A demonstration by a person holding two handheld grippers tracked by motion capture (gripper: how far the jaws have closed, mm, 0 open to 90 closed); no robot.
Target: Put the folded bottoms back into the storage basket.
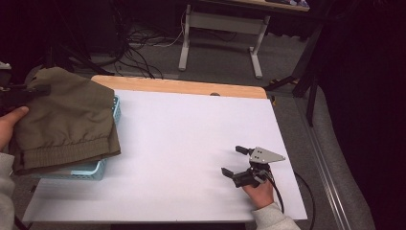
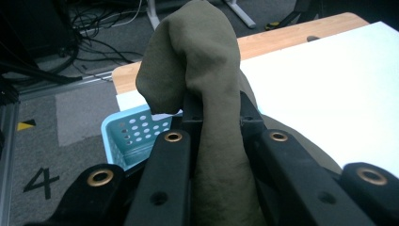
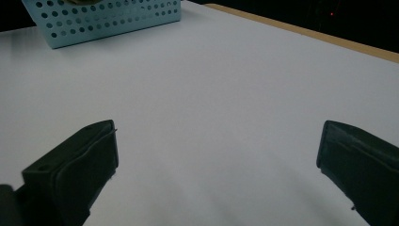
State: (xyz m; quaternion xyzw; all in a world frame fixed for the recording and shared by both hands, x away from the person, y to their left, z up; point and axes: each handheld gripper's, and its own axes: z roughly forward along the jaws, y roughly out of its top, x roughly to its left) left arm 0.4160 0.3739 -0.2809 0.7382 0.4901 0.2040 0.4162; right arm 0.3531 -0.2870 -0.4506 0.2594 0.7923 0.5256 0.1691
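- Left claw [image 2: 214, 117] clamped tight on a fold of the olive-green garment [image 2: 202, 70], cloth bunched up between the two black jaws and rising above them in the left gripper view.
- Just beyond and below that claw: light blue perforated basket [image 2: 136, 134], its holed wall peeking out under the cloth.
- Seen from the high view: left claw [image 1: 42, 89] at the garment's near-left edge, bare left hand [image 1: 9, 125] right behind it, grey sleeve [image 1: 5, 191] trailing back.
- Garment [image 1: 67, 120] draped right over the basket [image 1: 91, 170], ribbed hem hanging down the side farthest from the left hand, covering nearly the whole top, only a corner and an edge of blue showing.
- Farther past the left claw: white table [image 2: 329, 94] stretching out, bare wooden edge [image 2: 291, 40] beyond it, then grey floor with a tangle of cables [image 2: 94, 19].
- Over to the right claw [image 1: 235, 160]: jaws spread wide apart, gripping nothing, hovering low over the white table [image 1: 182, 143], grey three-cornered plate [image 1: 265, 155] on top, right hand [image 1: 259, 190] behind it.
- Right gripper view: both black jaws at the bottom corners, bare white surface between them.
- Well ahead of the right claw: basket [image 3: 103, 19] at the far side, well apart from it.
- Beyond everything: white legs of another table [image 1: 220, 33] standing on the floor.
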